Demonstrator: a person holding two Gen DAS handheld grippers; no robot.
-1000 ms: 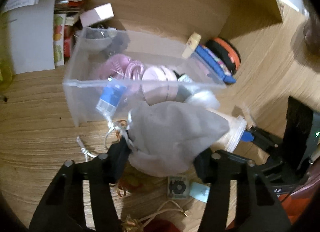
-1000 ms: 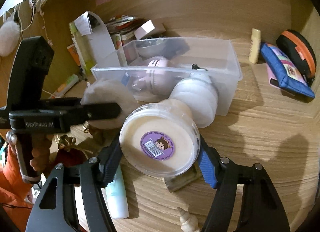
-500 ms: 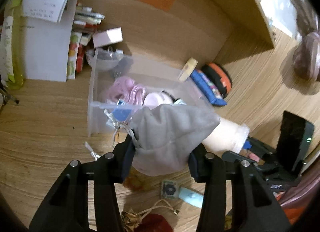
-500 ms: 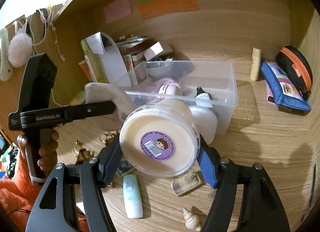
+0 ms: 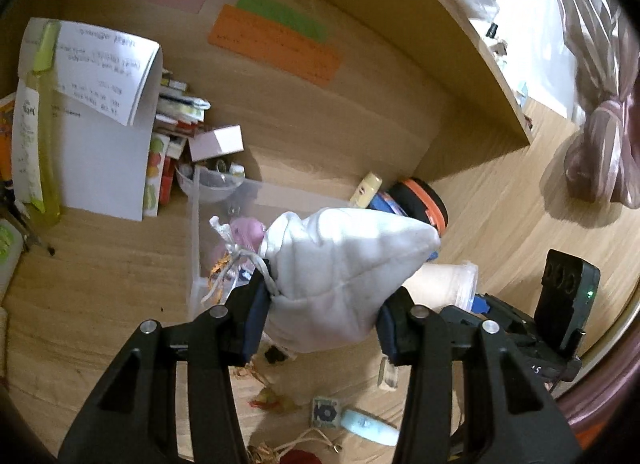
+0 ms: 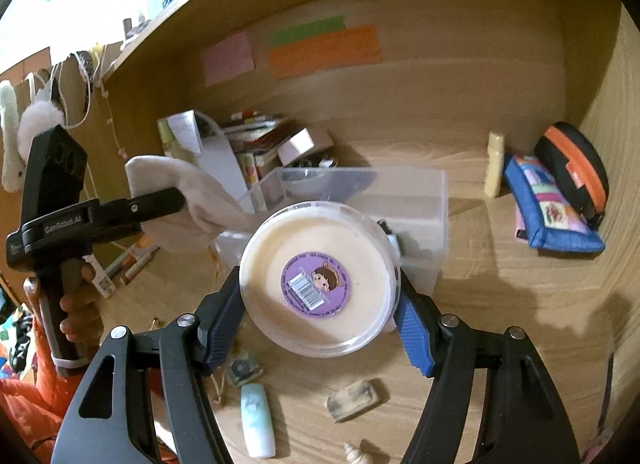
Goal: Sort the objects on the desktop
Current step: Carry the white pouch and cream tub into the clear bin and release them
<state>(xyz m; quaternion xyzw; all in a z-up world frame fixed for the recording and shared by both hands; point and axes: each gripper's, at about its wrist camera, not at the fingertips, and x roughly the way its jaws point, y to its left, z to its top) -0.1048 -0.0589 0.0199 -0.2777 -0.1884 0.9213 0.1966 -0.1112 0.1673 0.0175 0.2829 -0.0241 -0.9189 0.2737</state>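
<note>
A clear plastic bin [image 6: 420, 199] sits on a wooden desk [image 6: 500, 304], and everything here is placed relative to it. The left gripper [image 5: 320, 316] is clamped on a pale grey drawstring pouch [image 5: 344, 264], its jaws having just narrowed a little onto the soft cloth. The pouch hangs in the air just in front of the bin's near left corner, its cord ends dangling toward the bin wall. The right gripper [image 6: 320, 324] grips a round tub [image 6: 318, 280] with a cream lid and a purple sticker, pads pressing both sides of its rim. The tub is held off the desk in front of the bin's near wall. Inside the bin lie pink items [image 5: 248, 232], blurred. To the right of the bin lie a blue zip pouch [image 6: 548, 211] and a black and orange case [image 6: 572, 167]. In front of the bin, on the desk, lie a pale blue tube [image 6: 258, 420] and a small shell [image 6: 354, 454].
</note>
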